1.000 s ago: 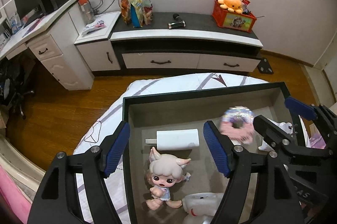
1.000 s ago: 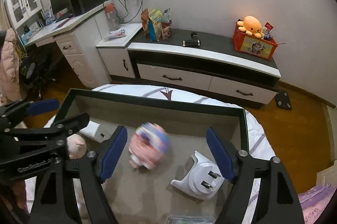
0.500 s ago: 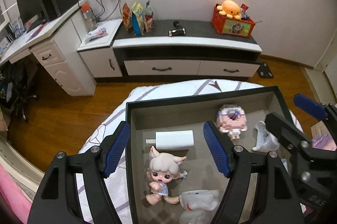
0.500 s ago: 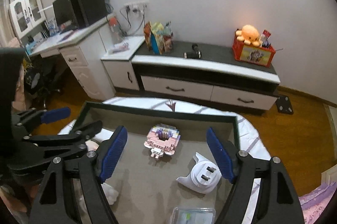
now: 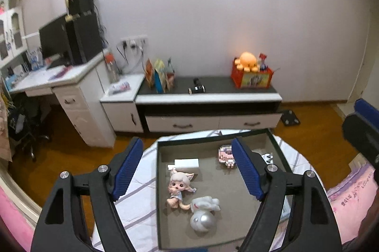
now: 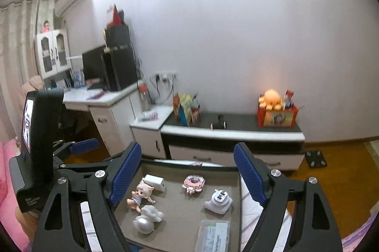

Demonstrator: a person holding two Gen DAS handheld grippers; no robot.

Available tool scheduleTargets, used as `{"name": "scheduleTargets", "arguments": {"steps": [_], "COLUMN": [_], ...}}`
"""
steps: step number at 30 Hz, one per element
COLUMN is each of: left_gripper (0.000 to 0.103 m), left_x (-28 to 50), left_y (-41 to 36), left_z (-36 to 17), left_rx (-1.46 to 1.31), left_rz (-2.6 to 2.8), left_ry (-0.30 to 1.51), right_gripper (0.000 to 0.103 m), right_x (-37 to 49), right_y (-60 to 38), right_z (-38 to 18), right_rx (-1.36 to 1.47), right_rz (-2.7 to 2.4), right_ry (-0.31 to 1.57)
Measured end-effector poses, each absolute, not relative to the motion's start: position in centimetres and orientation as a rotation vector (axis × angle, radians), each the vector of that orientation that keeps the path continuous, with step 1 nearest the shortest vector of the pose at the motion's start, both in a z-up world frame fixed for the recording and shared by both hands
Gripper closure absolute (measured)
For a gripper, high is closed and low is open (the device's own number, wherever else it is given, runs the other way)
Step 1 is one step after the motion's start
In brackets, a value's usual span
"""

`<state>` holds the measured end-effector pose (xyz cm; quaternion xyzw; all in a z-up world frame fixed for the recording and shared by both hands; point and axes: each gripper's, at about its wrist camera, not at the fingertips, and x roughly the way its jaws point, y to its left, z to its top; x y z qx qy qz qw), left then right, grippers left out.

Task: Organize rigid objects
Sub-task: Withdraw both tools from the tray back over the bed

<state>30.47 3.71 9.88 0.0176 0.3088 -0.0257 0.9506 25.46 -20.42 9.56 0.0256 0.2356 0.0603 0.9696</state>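
Observation:
A dark tray [image 5: 158, 181] [image 6: 189, 163] lies on a striped bed. In it are a white charger block [image 5: 186, 163] [image 6: 154, 181], a doll figure [image 5: 178, 188] [image 6: 140, 195], a white and silver figure [image 5: 203, 211] [image 6: 146, 218], a pink block toy [image 5: 226, 155] [image 6: 193, 183], a white plug adapter [image 6: 219, 201] and a clear case [image 6: 214, 236]. My left gripper [image 5: 187, 169] is open and empty, high above the tray. My right gripper [image 6: 188, 173] is open and empty, also above it.
A low black and white cabinet [image 5: 208, 98] stands against the wall, with snack bags [image 5: 160, 76] and a red box with an orange octopus toy [image 5: 251, 72] on it. A white desk [image 5: 59, 83] stands at left. Pink bedding [image 5: 350, 192] lies at right.
The pink block toy dropped from the right gripper into the tray and lies still. Both grippers have risen and pulled back from the tray, staying open.

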Motion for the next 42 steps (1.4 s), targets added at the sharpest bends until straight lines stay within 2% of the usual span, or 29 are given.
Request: {"name": "scheduleTargets", "arguments": {"steps": [7,16,21,28,36,42], "left_gripper": [0.009,0.006,0.005,0.004,0.004,0.004], "left_x": [21.4,10.5,5.5,1.2,-0.9,-0.9], "left_y": [4.6,5.9,5.9,5.0,3.6,2.5], "left_z": [13.6,14.2,12.5,7.5,2.6,1.1], "left_rx": [0.055,0.032,0.024,0.054,0.096,0.096], "left_rz": [0.008,0.006,-0.007,0.031,0.022,-0.034], "left_ry": [0.486,0.396,0.384,0.432,0.497,0.548], "right_gripper": [0.017,0.014,0.014,0.014,0.014,0.014], "right_x": [17.9,7.8,4.0,0.6,-1.2,-1.3], "right_y": [-21.0,-19.0,-18.9,-18.8,-18.8,-19.0], "right_z": [13.3,14.0,12.2,7.8,3.0,0.6], "right_rx": [0.013,-0.099,-0.091,-0.077,-0.063,-0.008], "right_rz": [0.088,0.052,0.026,0.008,-0.012,0.012], "right_ry": [0.360,0.318,0.365,0.426,0.512,0.583]}}
